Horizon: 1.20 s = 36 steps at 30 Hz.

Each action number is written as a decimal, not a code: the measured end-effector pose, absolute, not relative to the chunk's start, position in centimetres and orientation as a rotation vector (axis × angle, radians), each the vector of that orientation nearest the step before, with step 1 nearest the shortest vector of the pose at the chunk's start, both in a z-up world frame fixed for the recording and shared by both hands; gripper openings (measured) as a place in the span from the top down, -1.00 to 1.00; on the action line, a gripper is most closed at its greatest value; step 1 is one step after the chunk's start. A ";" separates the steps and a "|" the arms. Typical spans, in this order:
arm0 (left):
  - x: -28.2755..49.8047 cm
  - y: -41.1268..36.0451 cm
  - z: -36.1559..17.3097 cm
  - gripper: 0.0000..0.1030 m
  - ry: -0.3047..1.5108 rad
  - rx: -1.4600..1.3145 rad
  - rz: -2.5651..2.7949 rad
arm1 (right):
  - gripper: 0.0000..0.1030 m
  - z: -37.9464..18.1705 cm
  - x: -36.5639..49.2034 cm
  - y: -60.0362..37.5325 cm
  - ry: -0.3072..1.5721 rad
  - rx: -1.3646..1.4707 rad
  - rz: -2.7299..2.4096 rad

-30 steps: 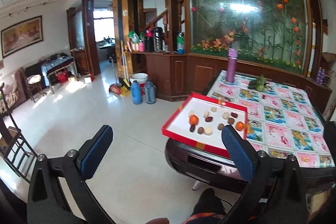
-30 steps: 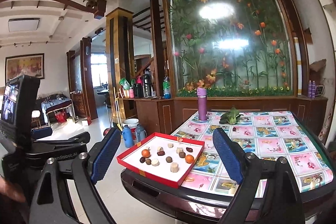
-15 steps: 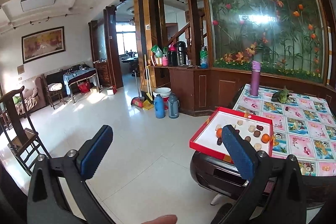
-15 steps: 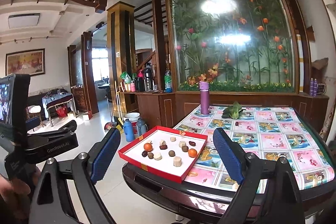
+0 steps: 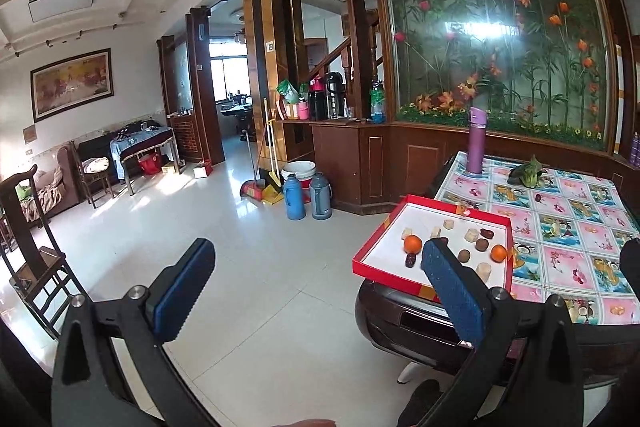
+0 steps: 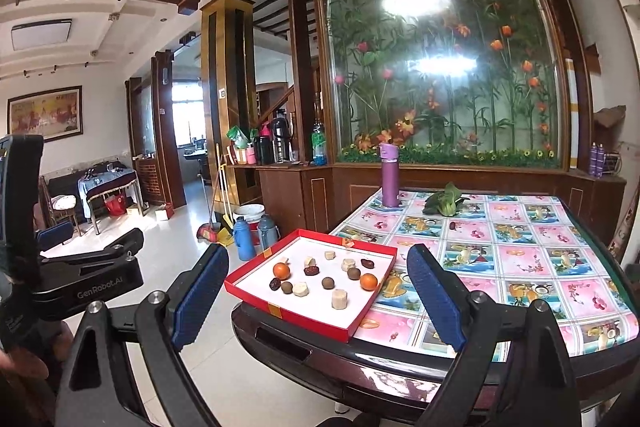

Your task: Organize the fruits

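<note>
A red-rimmed white tray (image 6: pixel 256 270) (image 5: pixel 376 239) sits on the near left corner of the table, overhanging its edge. In it lie two small oranges (image 6: pixel 281 270) (image 6: pixel 368 281), several brown and dark red fruits (image 6: pixel 328 283), and pale chunks (image 6: pixel 339 298). One dark red fruit (image 6: pixel 453 225) lies loose on the patterned tablecloth. My right gripper (image 6: pixel 318 295) hangs open in the air short of the tray, holding nothing. My left gripper (image 5: pixel 316 291) is open too, over the floor left of the table, its right finger (image 5: pixel 452 291) overlapping the tray's near side.
A purple bottle (image 6: pixel 389 175) and a leafy green vegetable (image 6: pixel 444 202) stand at the table's (image 6: pixel 540 267) far side. Two blue thermos jugs (image 5: pixel 306 191), a bucket and brooms sit on the tiled floor by the wooden cabinet. A dark wooden chair (image 5: pixel 28 247) is at far left.
Both wrist views have risen and drawn back slightly; the left one swung left, so the tray now sits further right in it. Both grippers stayed open.
</note>
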<state>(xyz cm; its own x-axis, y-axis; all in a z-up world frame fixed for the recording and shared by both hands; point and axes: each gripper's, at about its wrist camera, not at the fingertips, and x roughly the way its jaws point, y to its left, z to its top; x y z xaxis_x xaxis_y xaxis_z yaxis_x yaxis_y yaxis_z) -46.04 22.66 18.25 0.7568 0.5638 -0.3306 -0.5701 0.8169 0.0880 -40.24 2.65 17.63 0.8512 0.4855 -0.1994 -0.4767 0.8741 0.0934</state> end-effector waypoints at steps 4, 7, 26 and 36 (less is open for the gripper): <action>-46.4 22.7 18.3 -1.00 0.347 -0.026 0.606 | -0.77 17.7 -40.2 2.6 0.221 0.038 0.508; -46.4 22.5 18.4 -1.00 0.347 -0.023 0.598 | -0.78 17.6 -40.2 2.6 0.220 0.038 0.508; -46.6 21.3 18.9 -1.00 0.339 -0.012 0.547 | -0.80 17.6 -40.1 2.5 0.222 0.036 0.508; -47.0 20.7 19.3 -1.00 0.323 -0.007 0.527 | -0.82 17.7 -40.0 2.2 0.218 0.039 0.505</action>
<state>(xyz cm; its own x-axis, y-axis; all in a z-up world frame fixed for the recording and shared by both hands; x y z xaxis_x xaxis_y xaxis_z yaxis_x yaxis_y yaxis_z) -47.02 20.73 19.34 0.8147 0.4933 -0.3050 -0.4954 0.8653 0.0762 -40.02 2.23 17.70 0.8523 0.4843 -0.1977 -0.4759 0.8747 0.0912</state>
